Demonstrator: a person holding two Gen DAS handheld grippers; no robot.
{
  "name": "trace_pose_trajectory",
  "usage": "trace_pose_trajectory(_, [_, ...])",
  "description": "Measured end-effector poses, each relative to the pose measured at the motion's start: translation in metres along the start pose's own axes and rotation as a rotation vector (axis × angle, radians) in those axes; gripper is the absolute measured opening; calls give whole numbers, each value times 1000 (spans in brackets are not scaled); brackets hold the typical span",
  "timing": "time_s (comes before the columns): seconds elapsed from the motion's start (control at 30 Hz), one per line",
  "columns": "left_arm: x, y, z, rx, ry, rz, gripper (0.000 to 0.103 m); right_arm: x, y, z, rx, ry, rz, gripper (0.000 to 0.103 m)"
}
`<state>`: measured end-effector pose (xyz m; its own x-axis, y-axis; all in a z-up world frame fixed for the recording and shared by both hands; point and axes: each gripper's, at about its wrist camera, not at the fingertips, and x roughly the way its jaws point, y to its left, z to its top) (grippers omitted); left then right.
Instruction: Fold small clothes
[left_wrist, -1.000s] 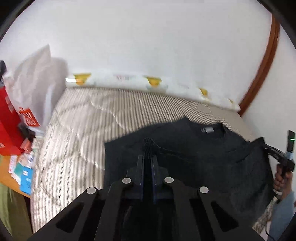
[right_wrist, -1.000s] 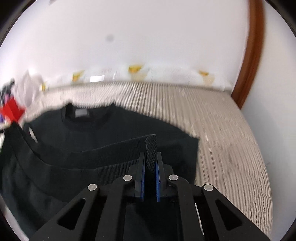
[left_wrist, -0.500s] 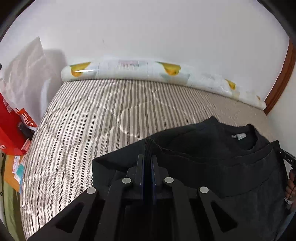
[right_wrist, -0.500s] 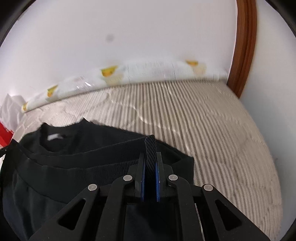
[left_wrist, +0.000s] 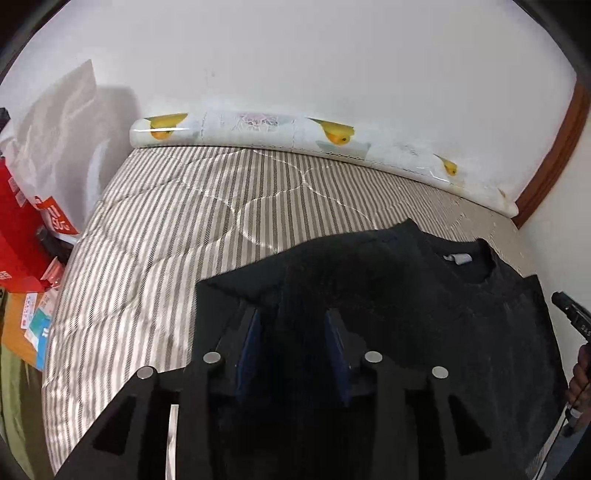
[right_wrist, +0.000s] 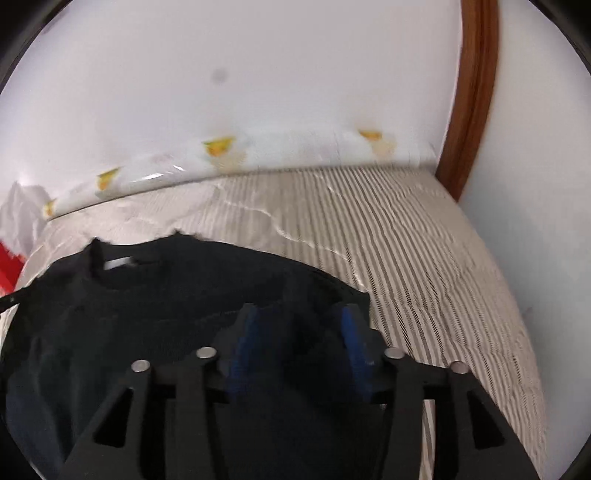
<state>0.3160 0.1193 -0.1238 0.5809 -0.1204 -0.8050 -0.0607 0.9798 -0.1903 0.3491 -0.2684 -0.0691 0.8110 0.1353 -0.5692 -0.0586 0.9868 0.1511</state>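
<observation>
The left gripper (left_wrist: 291, 332) has just been opening — its fingers stand spread, the black shirt (left_wrist: 424, 321) slack between them. The shirt lies along the bed's (left_wrist: 177, 229) near edge, collar toward the far edge. The right gripper (right_wrist: 299, 332) too has just been opening — nothing pinched.

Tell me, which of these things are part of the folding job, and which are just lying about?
Part of the job:
black top
left hand-held gripper
right hand-held gripper

Just lying about:
striped mattress
duck-print roll
white bag
red boxes
</observation>
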Motion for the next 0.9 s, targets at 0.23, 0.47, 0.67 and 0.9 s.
trace_pose_trajectory(0.23, [-39,5,-36,-9,-35,4,42,-39,91,-26,-107,-26,95,51])
trace_pose_trajectory(0.47, [-68,21,-78,-24,-41,-1,42,-18,163,-67,-174,35,118,51])
trace_pose_trajectory(0.67, [-81,26,-102,6,-61,40,42,15,168,-70,-151,82,62,49])
trace_pose_trajectory(0.9, [-84,26,-114,3,-83,24,42,20,170,-69,-143,70,21,54])
